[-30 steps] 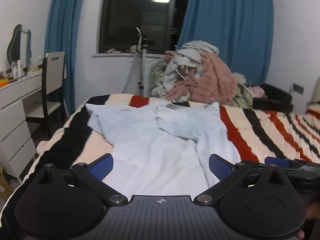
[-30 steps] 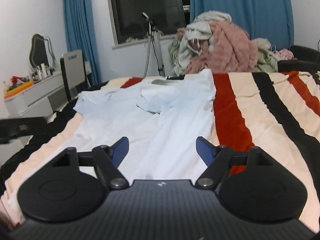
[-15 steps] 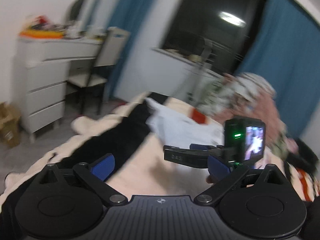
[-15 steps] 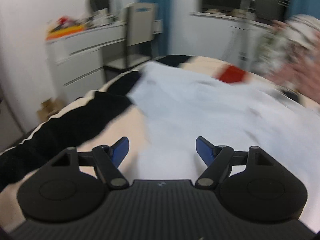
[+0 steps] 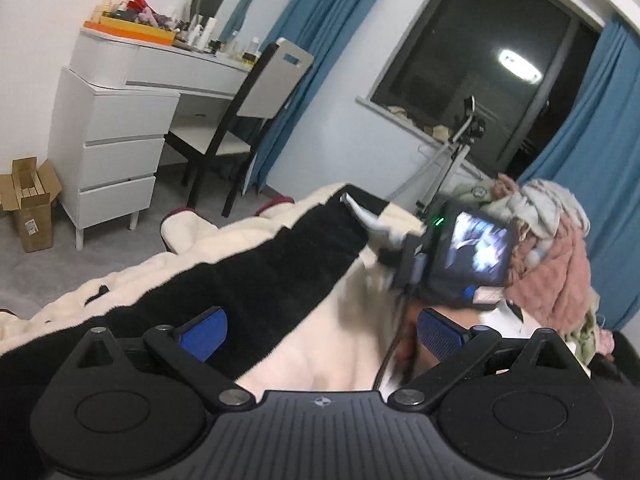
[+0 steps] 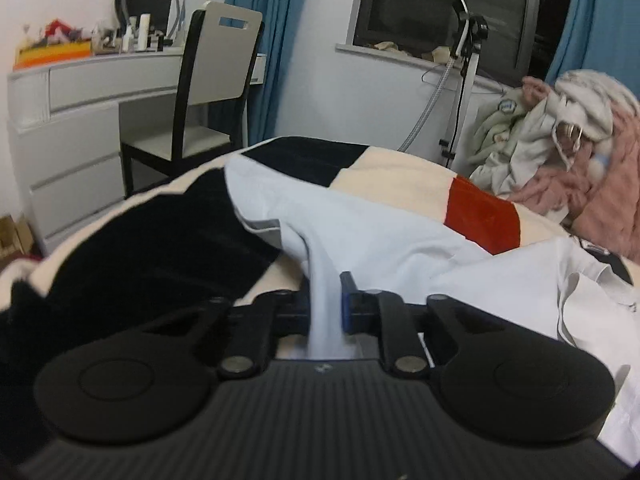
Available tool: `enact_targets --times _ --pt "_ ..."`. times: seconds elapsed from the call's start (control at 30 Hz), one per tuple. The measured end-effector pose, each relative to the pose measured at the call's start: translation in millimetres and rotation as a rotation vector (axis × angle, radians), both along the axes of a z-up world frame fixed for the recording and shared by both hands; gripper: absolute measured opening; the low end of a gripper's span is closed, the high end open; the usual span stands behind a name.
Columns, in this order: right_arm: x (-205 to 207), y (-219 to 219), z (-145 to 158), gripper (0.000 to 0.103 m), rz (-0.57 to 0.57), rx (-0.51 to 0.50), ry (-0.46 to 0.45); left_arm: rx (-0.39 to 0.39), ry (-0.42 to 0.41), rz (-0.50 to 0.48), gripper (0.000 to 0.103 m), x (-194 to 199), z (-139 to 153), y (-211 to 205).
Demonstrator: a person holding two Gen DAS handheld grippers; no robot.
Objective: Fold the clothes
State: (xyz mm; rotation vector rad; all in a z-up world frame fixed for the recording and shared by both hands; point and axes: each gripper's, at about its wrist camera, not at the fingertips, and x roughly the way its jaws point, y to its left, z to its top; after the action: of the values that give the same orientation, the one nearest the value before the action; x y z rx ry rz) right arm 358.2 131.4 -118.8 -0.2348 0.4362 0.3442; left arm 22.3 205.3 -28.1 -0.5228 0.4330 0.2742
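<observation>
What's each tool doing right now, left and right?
Left tool: open, holding nothing.
Right tool: just closed, shut on the pale blue shirt.

Dim ceiling light glares in the dark window (image 5: 516, 65); fisheye edges bend.

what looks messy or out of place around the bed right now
A heap of unfolded clothes is piled at the far side of the striped bed. The light blue shirt lies rumpled, one part bunched up in the shut right gripper.
</observation>
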Motion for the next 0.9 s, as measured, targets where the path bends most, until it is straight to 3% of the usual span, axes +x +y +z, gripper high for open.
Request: enact_targets --times 0.13,0.23,0.3,0.43,0.53,0.57,0.6,0.63,0.7,0.9 --pt "-2.8 -42.3 29.6 0.01 -0.053 0.069 -0.131 0.038 -0.012 -0.008 0.102 -2.6 1.2 -9.4" --pt "-4.5 -104.9 51.6 0.009 -0.168 0.177 -0.203 0.066 -0.016 -0.032 0.102 -4.7 3.1 -19.8" --pt "-6.7 -147.8 55.7 0.009 -0.262 0.198 -0.236 0.086 -0.014 -0.055 0.102 -5.6 3.9 -28.3" --pt "-1.1 -237.1 45.2 0.009 -0.475 0.24 -0.215 0.129 -0.006 -0.118 0.102 -2.4 -0.2 -48.6" --pt "9.2 -290.3 21.0 0.013 -0.564 0.276 -0.107 0.17 0.006 -0.168 0.102 4.2 -6.0 -64.4" --pt "13.3 -303.0 12.5 0.016 -0.569 0.294 -0.057 0.178 0.014 -0.183 0.102 7.7 -9.3 -68.7" --pt "18.7 -312.6 4.0 0.034 -0.561 0.307 0.003 0.183 0.022 -0.194 0.102 10.9 -11.9 -72.1" --pt "22.9 -319.4 -2.6 0.067 -0.546 0.312 0.052 0.189 0.03 -0.205 0.102 14.0 -14.6 -75.5" --pt "19.6 -321.5 -6.4 0.094 -0.501 0.313 0.069 0.209 0.043 -0.226 0.102 20.3 -19.4 -83.5" --pt "-28.2 -317.0 17.3 0.095 -0.431 0.299 0.012 0.221 0.058 -0.289 0.102 29.8 -26.7 -99.0"
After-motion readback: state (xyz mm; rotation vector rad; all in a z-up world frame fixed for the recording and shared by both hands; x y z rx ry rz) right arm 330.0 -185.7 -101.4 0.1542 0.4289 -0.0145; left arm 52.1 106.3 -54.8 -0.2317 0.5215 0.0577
